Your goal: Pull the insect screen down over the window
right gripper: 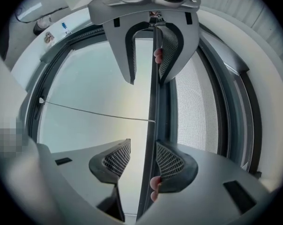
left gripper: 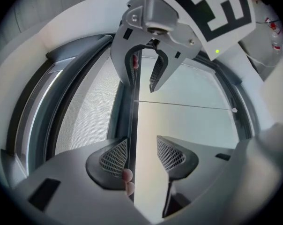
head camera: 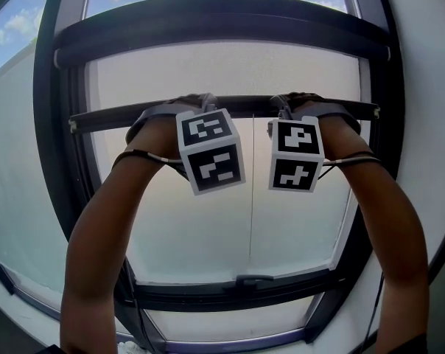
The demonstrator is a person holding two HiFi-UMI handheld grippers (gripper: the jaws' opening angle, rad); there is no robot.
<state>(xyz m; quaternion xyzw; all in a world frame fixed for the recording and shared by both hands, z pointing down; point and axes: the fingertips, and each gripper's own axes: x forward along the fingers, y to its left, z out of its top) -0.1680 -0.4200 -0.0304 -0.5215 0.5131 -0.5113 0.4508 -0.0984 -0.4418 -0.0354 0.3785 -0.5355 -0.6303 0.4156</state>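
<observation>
- Left gripper (left gripper: 141,156): jaws apart, straddling the pull bar (head camera: 104,116), which lies against its left pad.
- Insect screen (head camera: 222,72): its mesh covers only the upper pane, above the bar.
- Cord (head camera: 252,220): hangs from mid-bar between the grippers, over bare glass.
- Right gripper (right gripper: 142,156): jaws apart astride the same bar, which touches its right pad.

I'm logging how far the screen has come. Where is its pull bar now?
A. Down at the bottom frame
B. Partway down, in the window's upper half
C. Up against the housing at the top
B: in the head view the pull bar hangs below the housing, with mesh stretched between them, and it is well above the bottom frame.
</observation>
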